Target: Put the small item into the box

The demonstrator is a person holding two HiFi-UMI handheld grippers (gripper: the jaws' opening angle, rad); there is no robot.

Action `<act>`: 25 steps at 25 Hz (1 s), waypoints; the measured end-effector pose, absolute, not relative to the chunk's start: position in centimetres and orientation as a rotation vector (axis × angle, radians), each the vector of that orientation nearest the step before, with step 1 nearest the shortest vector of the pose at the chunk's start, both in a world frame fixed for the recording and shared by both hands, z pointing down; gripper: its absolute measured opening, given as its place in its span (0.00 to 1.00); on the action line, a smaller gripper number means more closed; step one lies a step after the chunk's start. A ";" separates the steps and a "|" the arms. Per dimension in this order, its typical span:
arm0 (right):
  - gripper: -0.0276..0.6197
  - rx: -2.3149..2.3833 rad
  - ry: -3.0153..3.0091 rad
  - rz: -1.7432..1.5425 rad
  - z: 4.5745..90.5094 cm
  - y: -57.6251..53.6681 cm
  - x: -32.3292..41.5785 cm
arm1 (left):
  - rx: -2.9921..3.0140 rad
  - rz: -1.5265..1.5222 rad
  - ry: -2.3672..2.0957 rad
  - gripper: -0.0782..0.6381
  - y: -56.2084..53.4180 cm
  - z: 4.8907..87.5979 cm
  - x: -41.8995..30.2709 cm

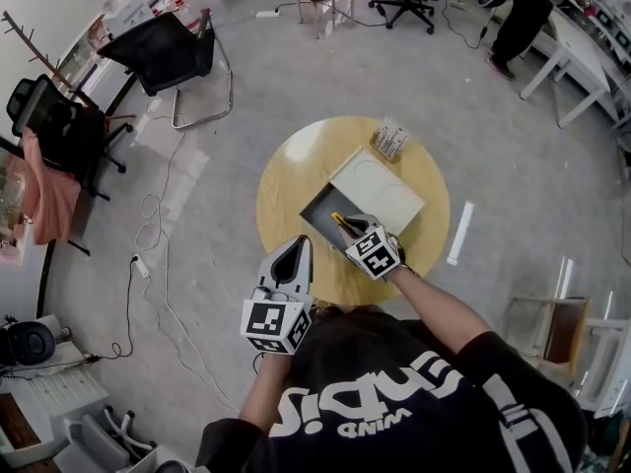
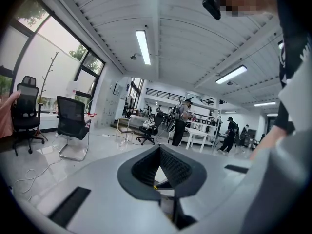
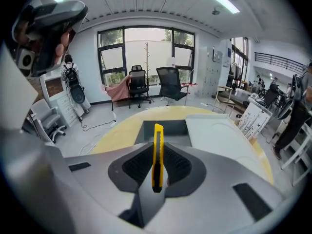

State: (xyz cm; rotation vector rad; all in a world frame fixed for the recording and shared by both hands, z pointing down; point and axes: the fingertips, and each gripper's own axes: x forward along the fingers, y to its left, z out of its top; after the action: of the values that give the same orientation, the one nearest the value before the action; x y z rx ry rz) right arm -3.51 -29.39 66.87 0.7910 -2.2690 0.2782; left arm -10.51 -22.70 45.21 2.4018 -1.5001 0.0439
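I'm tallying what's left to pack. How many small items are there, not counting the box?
2. A yellow cutter, clamped in the right gripper at the box opening; a pack on the table, at its far edge by the box. More may hide inside the box.

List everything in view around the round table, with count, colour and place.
Round wooden table: one, yellow, mid-floor.
Flat rectangular box: one, grey with pale lid slid partly open, on the table.
Small card rack: one, whitish, table's far edge.
Slim plastic utility knife: one, yellow, gripped at the box's opening.
Office chairs: three, black, left and far floor.
Left tongs: one, grey, shut, empty, table's near edge.
Right tongs: one, grey, shut on the knife.
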 end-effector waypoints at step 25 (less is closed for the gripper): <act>0.13 0.664 -1.997 0.378 74.0 -29.9 -3.2 | 2.366 0.056 -1.524 0.12 -23.6 45.8 -11.3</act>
State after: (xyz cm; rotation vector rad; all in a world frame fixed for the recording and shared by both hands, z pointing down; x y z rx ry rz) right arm -3.24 -29.85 74.04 0.6636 -1.9973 0.3780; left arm -11.27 -23.58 45.76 2.3656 -1.5244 0.0562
